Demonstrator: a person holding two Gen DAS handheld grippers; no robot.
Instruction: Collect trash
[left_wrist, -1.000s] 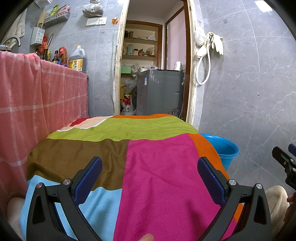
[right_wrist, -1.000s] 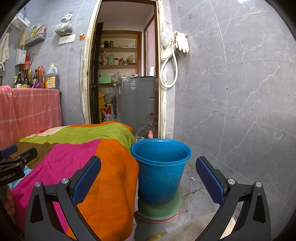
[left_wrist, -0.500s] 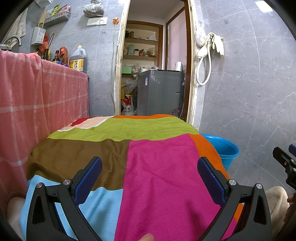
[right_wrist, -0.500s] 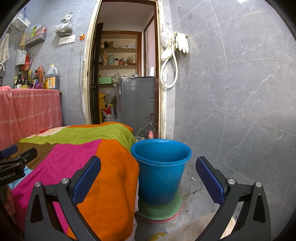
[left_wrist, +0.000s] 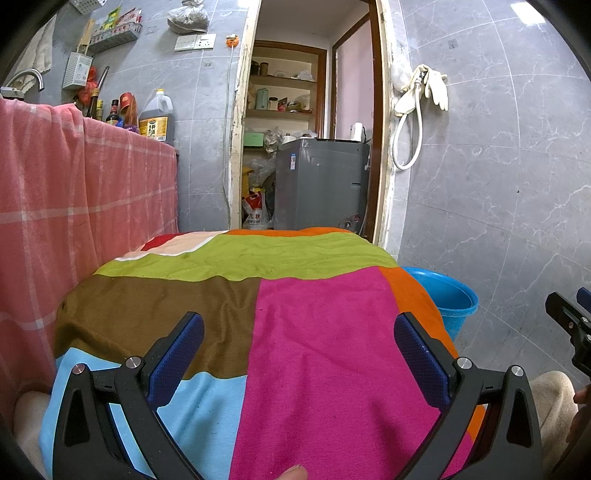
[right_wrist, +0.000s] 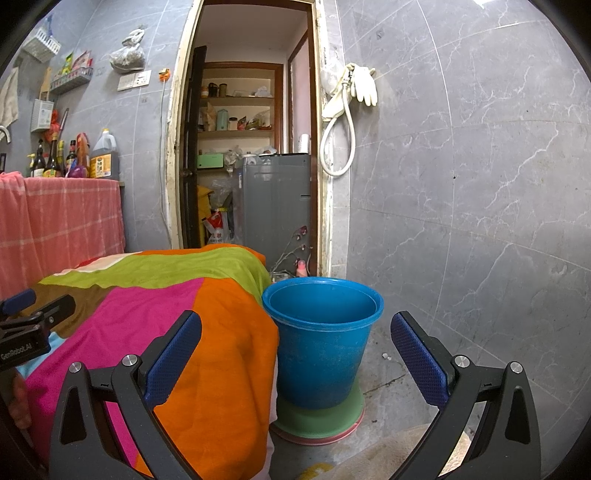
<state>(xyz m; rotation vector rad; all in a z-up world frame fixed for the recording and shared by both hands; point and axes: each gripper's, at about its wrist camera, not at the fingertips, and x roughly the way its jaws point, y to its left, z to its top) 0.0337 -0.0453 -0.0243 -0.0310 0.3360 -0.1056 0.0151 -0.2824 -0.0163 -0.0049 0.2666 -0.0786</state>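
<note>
Both grippers are spread wide and hold nothing — the left gripper (left_wrist: 299, 350) over the patchwork cloth (left_wrist: 314, 332), the right gripper (right_wrist: 295, 350) facing the blue bucket (right_wrist: 321, 350), which stands just right of the cloth on stacked green and pink basins (right_wrist: 317, 417).

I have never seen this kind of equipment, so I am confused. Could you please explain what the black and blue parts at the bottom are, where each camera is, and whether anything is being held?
A person holds a two-finger gripper in each hand, with a camera on each looking forward along its fingers. One picture comes from the left gripper, above a table covered by a multicoloured cloth. The other comes from the right gripper, facing a blue bucket that stands on the floor beside the table. Both grippers are open and hold nothing. No trash shows on the cloth. The blue pads are the fingertips.
</note>
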